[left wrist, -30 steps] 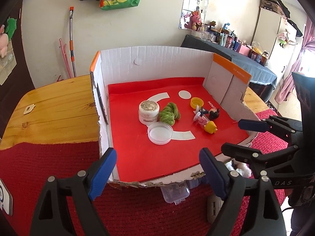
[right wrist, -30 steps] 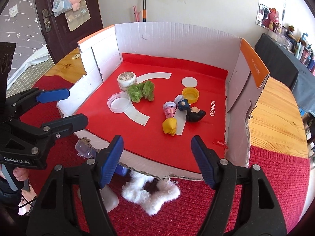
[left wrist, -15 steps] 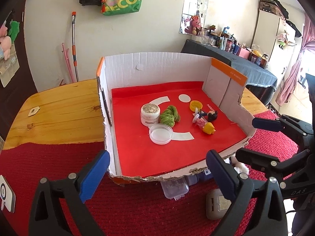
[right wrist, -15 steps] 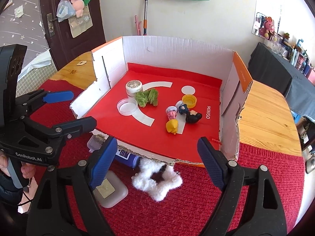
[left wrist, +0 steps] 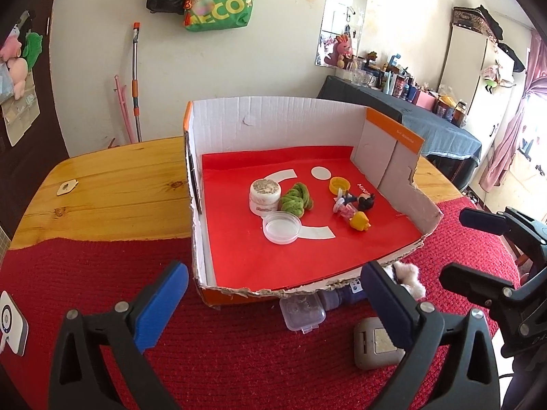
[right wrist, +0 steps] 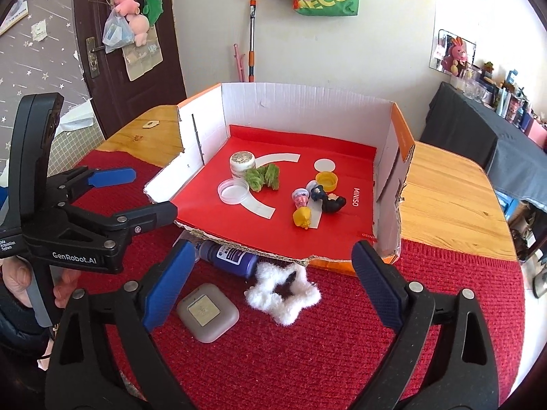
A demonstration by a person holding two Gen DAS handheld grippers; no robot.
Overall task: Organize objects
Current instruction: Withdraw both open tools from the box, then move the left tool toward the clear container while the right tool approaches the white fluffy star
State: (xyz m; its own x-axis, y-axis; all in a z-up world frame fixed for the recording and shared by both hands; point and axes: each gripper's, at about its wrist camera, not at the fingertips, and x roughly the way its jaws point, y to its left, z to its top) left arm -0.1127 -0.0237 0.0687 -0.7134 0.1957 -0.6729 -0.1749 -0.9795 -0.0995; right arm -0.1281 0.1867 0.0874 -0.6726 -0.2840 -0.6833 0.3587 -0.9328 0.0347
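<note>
A cardboard box (left wrist: 273, 126) with a red floor holds a white jar (left wrist: 265, 196), a green scrunchie (left wrist: 296, 200), a clear lid (left wrist: 282, 228), a yellow cap (left wrist: 339, 184) and small figurines (left wrist: 359, 220). On the red mat before its torn front edge lie a clear plastic case (left wrist: 302, 311), a blue bottle (right wrist: 232, 258), a fluffy white star scrunchie (right wrist: 283, 294) and a grey square case (right wrist: 207, 312). My left gripper (left wrist: 271, 273) and right gripper (right wrist: 273, 251) hover above these. The jaws of both are opening, with nothing between them.
The box stands on a wooden table (left wrist: 119, 184) partly covered by a red mat (left wrist: 239, 358). A white device (left wrist: 12, 323) lies at the mat's left edge and a small wooden tag (left wrist: 67, 187) on the bare wood. A hand (right wrist: 17, 280) holds the left gripper.
Both grippers have drawn back and upward from the box while their jaws spread wider. The items on the mat in front of the box have come into fuller view.
</note>
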